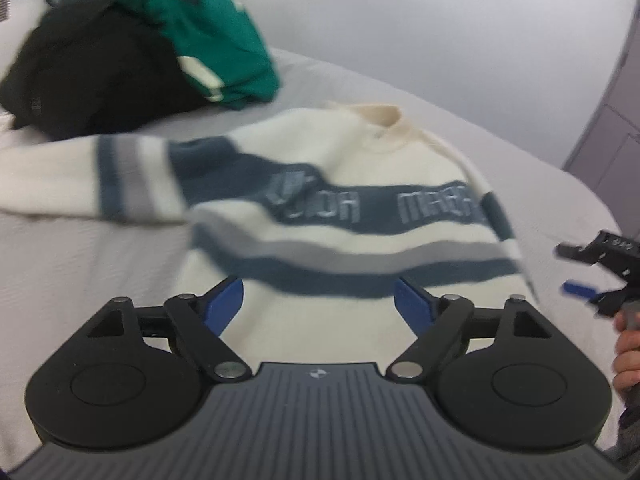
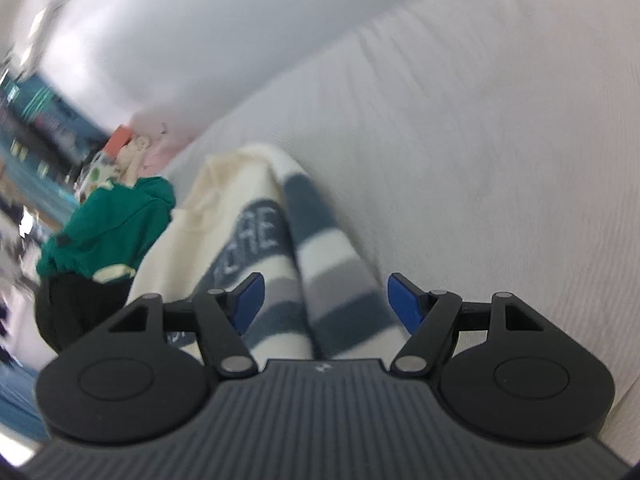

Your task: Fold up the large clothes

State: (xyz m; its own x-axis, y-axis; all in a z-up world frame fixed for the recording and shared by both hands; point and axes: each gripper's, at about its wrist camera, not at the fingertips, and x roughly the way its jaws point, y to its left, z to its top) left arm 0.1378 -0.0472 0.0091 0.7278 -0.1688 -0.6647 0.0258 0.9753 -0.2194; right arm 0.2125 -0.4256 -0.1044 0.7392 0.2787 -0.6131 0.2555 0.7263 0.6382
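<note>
The sweater (image 1: 328,208) is lying face up on the bed (image 1: 100,264), cream with blue and grey stripes and letters across the chest, so it is spread flat for folding. One sleeve (image 1: 92,180) is stretching out to the left side in the left wrist view, and the other sleeve (image 2: 332,280) is lying along the body on the opposite side; I judge that this sleeve is the part which the next fold is concerning. The left gripper (image 1: 318,300) is hanging over the lower part of the sweater with its jaws wide apart and nothing between them, so it is holding no cloth. The right gripper (image 2: 324,300) is pointing down over the striped sleeve, its jaws also standing open with the sleeve below the gap; the blue pads are not pressing on it. A hand (image 1: 628,356) is holding this tool at the edge. Further back, a green garment (image 1: 216,36) and a black garment (image 1: 92,68) are waiting in a heap, probably for later.
</note>
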